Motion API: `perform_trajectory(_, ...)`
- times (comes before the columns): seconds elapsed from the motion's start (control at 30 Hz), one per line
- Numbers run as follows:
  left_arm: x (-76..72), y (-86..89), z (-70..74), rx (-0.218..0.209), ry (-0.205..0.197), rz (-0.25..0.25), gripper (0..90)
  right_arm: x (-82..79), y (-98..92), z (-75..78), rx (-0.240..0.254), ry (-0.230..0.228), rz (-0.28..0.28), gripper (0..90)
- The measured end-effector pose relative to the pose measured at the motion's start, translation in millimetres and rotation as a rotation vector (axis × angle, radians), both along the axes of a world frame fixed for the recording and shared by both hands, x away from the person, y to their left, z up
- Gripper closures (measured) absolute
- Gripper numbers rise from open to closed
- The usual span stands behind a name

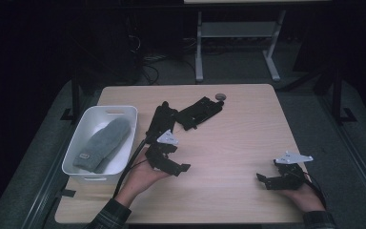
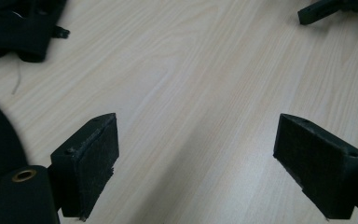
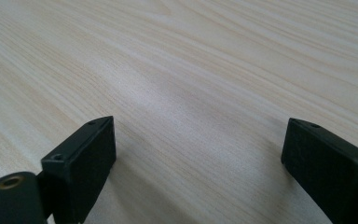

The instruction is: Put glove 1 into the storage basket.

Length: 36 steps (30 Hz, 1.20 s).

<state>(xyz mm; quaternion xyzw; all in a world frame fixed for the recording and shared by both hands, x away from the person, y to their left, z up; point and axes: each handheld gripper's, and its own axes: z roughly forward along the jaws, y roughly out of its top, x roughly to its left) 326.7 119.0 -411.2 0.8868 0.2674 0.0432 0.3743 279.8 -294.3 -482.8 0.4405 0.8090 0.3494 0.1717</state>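
Holding both tools wide and empty, I rest my left tool (image 1: 180, 168) mid-bench and my right tool (image 1: 263, 180) near the right front corner. One black glove (image 1: 161, 122) lies just beyond my left tool, long axis toward the far edge; the grey glove (image 1: 102, 144) sits in the bin (image 1: 91, 114).

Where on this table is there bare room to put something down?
The widest free patch is the bare wood between the left gripper and the right gripper, running up the table's right half. It is crowded at the left: a white bin holding a grey mitten, and black items lying beside it.
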Motion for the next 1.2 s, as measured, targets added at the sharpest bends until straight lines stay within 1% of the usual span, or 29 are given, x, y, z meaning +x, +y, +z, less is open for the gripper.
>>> perform_trajectory(0.1, -0.3, -1.5, -16.3, -0.010, 0.016, 0.020, 13.2, 0.3, -0.1, 0.0, -0.001, 0.000, 0.001, 9.5)
perform_trajectory(0.13, 0.0, -0.5, -20.8, 0.009, 0.018, 0.013, 13.2, 0.5, -0.1, -0.1, -0.001, -0.001, 0.002, 9.4)
perform_trajectory(0.2, -2.0, -0.8, -30.1, 0.050, 0.002, 0.009, 13.1, 1.5, 0.6, 0.8, -0.004, 0.008, 0.004, 9.5)
perform_trajectory(0.23, -2.8, -0.6, -34.6, 0.052, 0.004, 0.011, 13.0, 2.9, 0.9, 1.8, -0.010, 0.016, 0.013, 9.8)
perform_trajectory(0.27, -3.8, -0.3, -38.9, 0.047, 0.016, 0.011, 13.0, 4.8, 1.8, 2.9, -0.014, 0.024, 0.020, 10.4)
perform_trajectory(0.3, -4.9, -0.5, -42.7, 0.057, 0.021, 0.011, 13.0, 6.6, 3.1, 4.8, -0.014, 0.034, 0.021, 11.1)
perform_trajectory(0.33, -6.0, -1.1, -46.6, 0.064, 0.010, 0.011, 13.0, 8.0, 4.9, 6.9, -0.007, 0.024, 0.025, 11.3)
perform_trajectory(0.37, -6.5, -0.6, -49.4, 0.082, 0.003, 0.005, 13.0, 9.2, 7.2, 9.6, -0.010, 0.007, 0.023, 12.6)
perform_trajectory(0.4, -6.5, -0.1, -52.3, 0.092, 0.003, 0.005, 13.0, 11.0, 9.7, 12.4, -0.008, -0.004, 0.026, 13.9)
perform_trajectory(0.43, -6.6, 1.1, -54.9, 0.088, 0.003, 0.008, 12.9, 13.0, 12.1, 14.8, 0.003, -0.013, 0.032, 14.2)
perform_trajectory(0.47, -7.2, 2.8, -56.5, 0.067, -0.006, 0.015, 12.6, 15.1, 14.4, 16.5, 0.017, -0.019, 0.035, 14.7)
perform_trajectory(0.5, -7.2, 3.7, -56.4, 0.068, -0.008, 0.018, 12.6, 18.3, 17.0, 18.3, 0.031, -0.017, 0.041, 15.9)
perform_trajectory(0.53, -7.3, 4.9, -56.8, 0.060, -0.007, 0.020, 12.6, 20.2, 18.9, 18.9, 0.037, -0.016, 0.048, 16.0)
perform_trajectory(0.57, -7.6, 6.4, -58.1, 0.048, -0.016, 0.019, 12.5, 22.2, 21.6, 19.7, 0.036, -0.015, 0.053, 16.8)
perform_trajectory(0.6, -7.6, 6.4, -58.1, 0.048, -0.016, 0.019, 12.4, 22.2, 21.6, 19.7, 0.036, -0.015, 0.053, 16.8)
perform_trajectory(0.63, -8.8, 7.9, -60.2, 0.040, -0.040, 0.021, 12.4, 26.9, 27.0, 20.8, 0.047, -0.019, 0.063, 23.6)
perform_trajectory(0.67, -9.8, 9.1, -62.5, 0.048, -0.084, 0.007, 12.4, 29.2, 29.6, 22.2, 0.045, -0.021, 0.068, 30.1)
perform_trajectory(0.7, -10.9, 9.2, -63.6, 0.063, -0.104, 0.003, 12.4, 31.1, 31.5, 24.1, 0.042, -0.020, 0.073, 38.9)
perform_trajectory(0.73, -10.9, 10.1, -64.3, 0.053, -0.108, 0.002, 12.1, 33.6, 34.6, 26.7, 0.047, -0.026, 0.081, 44.8)
perform_trajectory(0.77, -11.2, 10.9, -65.2, 0.045, -0.114, 0.003, 12.1, 37.0, 38.2, 29.2, 0.049, -0.034, 0.087, 53.2)
perform_trajectory(0.8, -11.6, 11.8, -66.0, 0.038, -0.118, 0.003, 12.1, 41.0, 41.9, 31.8, 0.050, -0.027, 0.094, 59.5)
perform_trajectory(0.83, -11.6, 11.8, -66.0, 0.038, -0.118, 0.003, 12.1, 45.2, 46.4, 33.7, 0.052, -0.021, 0.103, 63.9)
perform_trajectory(0.87, -11.9, 13.2, -67.2, 0.026, -0.125, 0.003, 12.1, 49.5, 51.2, 35.2, 0.043, -0.024, 0.108, 68.0)
perform_trajectory(0.9, -11.9, 13.3, -67.1, 0.027, -0.125, 0.003, 12.1, 53.8, 55.3, 36.7, 0.040, -0.027, 0.115, 73.1)
perform_trajectory(1.0, -12.0, 13.3, -66.9, 0.027, -0.123, 0.003, 12.1, 66.9, 67.6, 39.8, 0.032, -0.031, 0.135, 84.7)
perform_trajectory(1.07, -11.5, 13.5, -66.8, 0.030, -0.128, 0.000, 12.1, 74.8, 75.1, 42.2, 0.038, -0.040, 0.140, 90.0)
perform_trajectory(1.13, -11.9, 13.3, -66.9, 0.027, -0.123, 0.002, 12.1, 83.2, 82.9, 44.3, 0.036, -0.040, 0.152, 90.0)
perform_trajectory(1.2, -12.1, 12.8, -67.3, 0.017, -0.121, 0.008, 12.1, 91.2, 90.8, 45.0, 0.049, -0.042, 0.160, 90.0)
